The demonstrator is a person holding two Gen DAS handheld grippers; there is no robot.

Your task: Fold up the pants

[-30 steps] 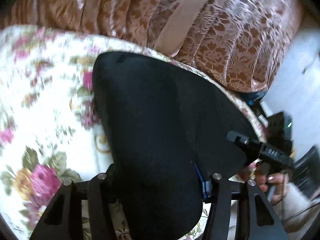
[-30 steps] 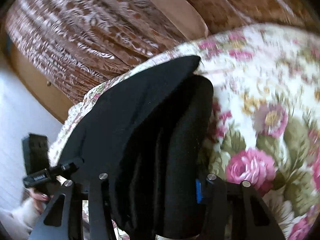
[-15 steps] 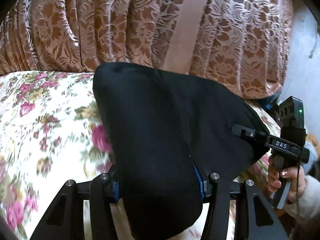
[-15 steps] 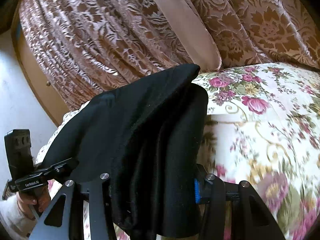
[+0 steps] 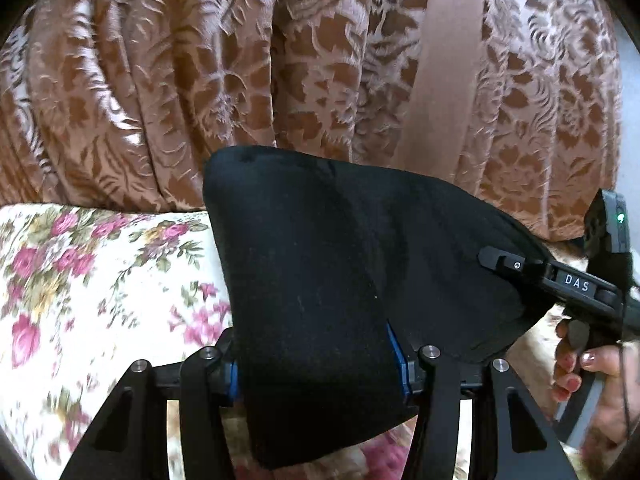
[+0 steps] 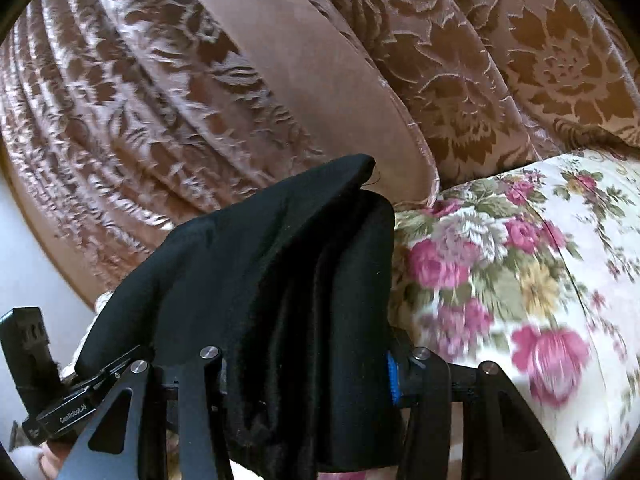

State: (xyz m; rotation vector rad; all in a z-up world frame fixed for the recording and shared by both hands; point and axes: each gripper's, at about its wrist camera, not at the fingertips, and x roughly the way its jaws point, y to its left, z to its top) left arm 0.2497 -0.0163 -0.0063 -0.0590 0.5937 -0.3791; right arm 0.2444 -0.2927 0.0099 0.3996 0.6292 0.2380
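Observation:
The black pants (image 5: 340,280) hang as a folded bundle, lifted above the flowered bed cover (image 5: 92,280). My left gripper (image 5: 320,372) is shut on one end of the pants; the cloth drapes over and hides its fingertips. My right gripper (image 6: 308,372) is shut on the other end of the pants (image 6: 280,280), with several folds bunched between the jaws. The right gripper (image 5: 560,284) also shows at the right of the left wrist view, and the left gripper (image 6: 68,412) shows at the lower left of the right wrist view.
A brown patterned curtain (image 5: 240,60) with a plain tan band (image 5: 444,60) hangs close behind the bed. The flowered cover (image 6: 520,272) lies to the right in the right wrist view. A white wall (image 6: 24,260) stands at the left.
Both grippers have lifted the pants and tilted up, so the curtain fills more of each view and the bed cover has dropped lower. The hold on the pants is unchanged.

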